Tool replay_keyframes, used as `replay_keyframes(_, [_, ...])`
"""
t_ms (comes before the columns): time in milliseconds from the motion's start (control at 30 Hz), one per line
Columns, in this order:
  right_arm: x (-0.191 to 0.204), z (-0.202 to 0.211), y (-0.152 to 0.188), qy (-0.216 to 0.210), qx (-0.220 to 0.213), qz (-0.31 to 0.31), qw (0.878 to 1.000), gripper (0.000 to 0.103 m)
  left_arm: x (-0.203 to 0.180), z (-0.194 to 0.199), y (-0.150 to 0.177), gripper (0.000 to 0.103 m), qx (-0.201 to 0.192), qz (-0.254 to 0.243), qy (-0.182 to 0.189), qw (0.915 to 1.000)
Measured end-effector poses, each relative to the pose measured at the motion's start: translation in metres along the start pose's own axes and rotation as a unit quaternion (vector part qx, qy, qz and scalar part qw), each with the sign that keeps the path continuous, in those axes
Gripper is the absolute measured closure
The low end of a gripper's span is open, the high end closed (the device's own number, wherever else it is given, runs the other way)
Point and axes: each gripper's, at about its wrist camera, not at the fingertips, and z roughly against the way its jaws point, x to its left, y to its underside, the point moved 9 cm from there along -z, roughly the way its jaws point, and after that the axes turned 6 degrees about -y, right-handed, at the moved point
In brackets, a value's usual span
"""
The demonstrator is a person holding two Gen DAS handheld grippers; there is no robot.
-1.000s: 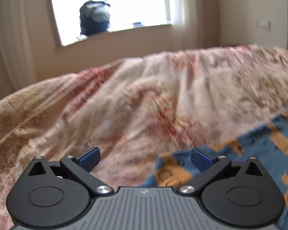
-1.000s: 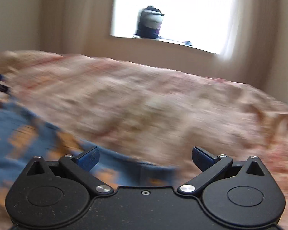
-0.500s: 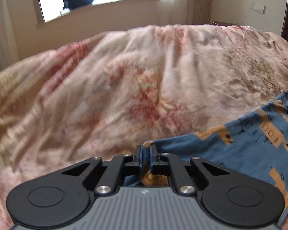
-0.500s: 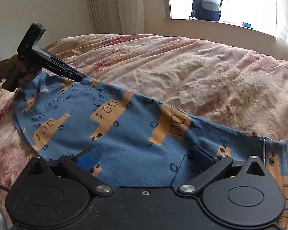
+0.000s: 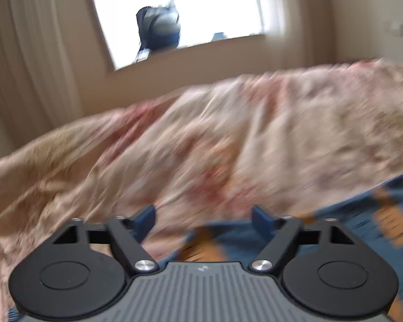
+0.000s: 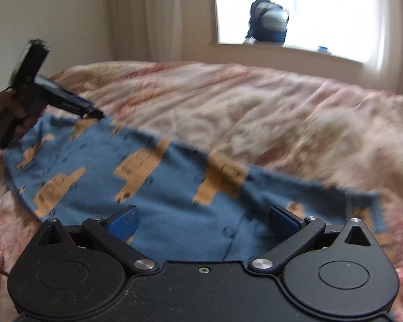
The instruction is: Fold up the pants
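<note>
Pants (image 6: 158,187): spread flat on the bedspread (image 6: 255,112), ready for folding.
Left gripper (image 5: 204,220): fingers apart, empty; blurred cloth edge lies just below its right finger.
Right gripper (image 6: 201,220): fingers wide, empty, cloth between and beyond them, probably poised to pinch.

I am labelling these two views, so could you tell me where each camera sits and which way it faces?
Left wrist: on the left gripper, low over the near edge of the pants, facing across the bedspread to the window; its own open fingers show.
Right wrist: on the right gripper, above the pants, facing the same window; its open fingers, the left gripper and the hand holding it show.
Shared: pants, bedspread, window, backpack on the sill.
</note>
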Motion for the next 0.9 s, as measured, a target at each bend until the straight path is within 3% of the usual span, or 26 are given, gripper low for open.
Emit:
replay_keyframes(100, [-0.015, -0.002, -0.018, 0.046, -0.015, 0.004, 0.999, 0.0, -0.047, 0.009, -0.011, 0.012, -0.02, -0.01, 0.039, 0.999])
replay_keyframes(200, [-0.048, -0.009, -0.025, 0.137, -0.001, 0.007, 0.991, 0.001, -0.095, 0.003, -0.01, 0.011, -0.015, -0.021, 0.056, 0.9981])
replay_keyframes(300, [-0.084, -0.014, -0.013, 0.184, 0.032, 0.011, 0.982, 0.001, -0.12, -0.015, 0.004, 0.008, -0.015, -0.071, 0.01, 0.9973])
replay_keyframes(400, [-0.124, -0.003, -0.001, 0.229, 0.032, 0.024, 0.972, 0.001, -0.108, -0.022, 0.007, 0.004, -0.015, -0.046, -0.009, 0.9988])
replay_keyframes(500, [-0.144, 0.023, -0.002, 0.218, -0.001, -0.021, 0.976, 0.001, -0.092, -0.012, 0.002, 0.004, 0.015, 0.042, 0.012, 0.9989])
replay_keyframes(600, [-0.123, 0.042, -0.009, 0.232, -0.034, 0.028, 0.972, 0.001, -0.107, 0.011, -0.007, 0.0, -0.009, 0.106, 0.084, 0.9908])
replay_keyframes(700, [-0.101, 0.037, -0.005, 0.206, -0.032, 0.07, 0.976, 0.001, -0.142, 0.012, -0.006, 0.0, -0.001, 0.075, 0.106, 0.9916])
replay_keyframes(767, [-0.112, 0.024, 0.007, 0.242, 0.016, 0.08, 0.967, 0.001, -0.16, 0.001, 0.004, 0.0, 0.008, 0.019, 0.073, 0.9971])
replay_keyframes(800, [-0.12, 0.023, 0.011, 0.244, 0.02, 0.065, 0.967, 0.001, -0.163, -0.001, 0.007, 0.0, 0.006, 0.001, 0.06, 0.9982])
replay_keyframes(833, [-0.124, 0.029, 0.011, 0.229, 0.007, 0.034, 0.973, 0.001, -0.161, 0.002, 0.007, 0.001, -0.002, 0.002, 0.056, 0.9984])
replay_keyframes(900, [-0.124, 0.053, 0.005, 0.231, -0.031, -0.006, 0.972, 0.001, -0.153, 0.015, 0.006, 0.0, -0.004, 0.02, 0.062, 0.9979])
